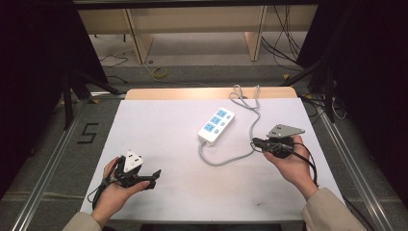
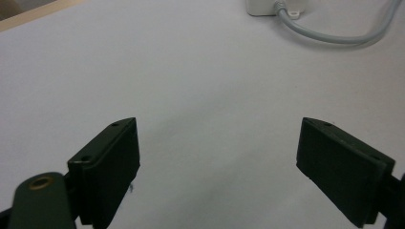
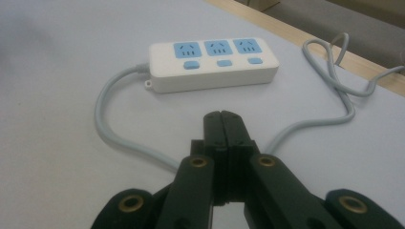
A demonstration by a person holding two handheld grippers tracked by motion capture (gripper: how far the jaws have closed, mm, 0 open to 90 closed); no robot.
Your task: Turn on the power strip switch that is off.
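Jaws of the right gripper (image 3: 223,117) are pressed flat together with nothing between them, and they hover over the grey cable (image 3: 110,133) that curls out of the white power strip (image 3: 212,64). In the high view that gripper (image 1: 256,143) sits at the right of the white table (image 1: 159,144), held in the person's right hand (image 1: 291,166), its tip just over the cable (image 1: 226,161) and near the strip (image 1: 216,126), which lies slantwise around the middle of the table with three blue sockets facing up. The left gripper (image 1: 155,176), in the left hand (image 1: 113,192), rests low at the near left, well apart from the strip. Its two black pads (image 2: 107,167) stand spread wide over bare tabletop, holding nothing.
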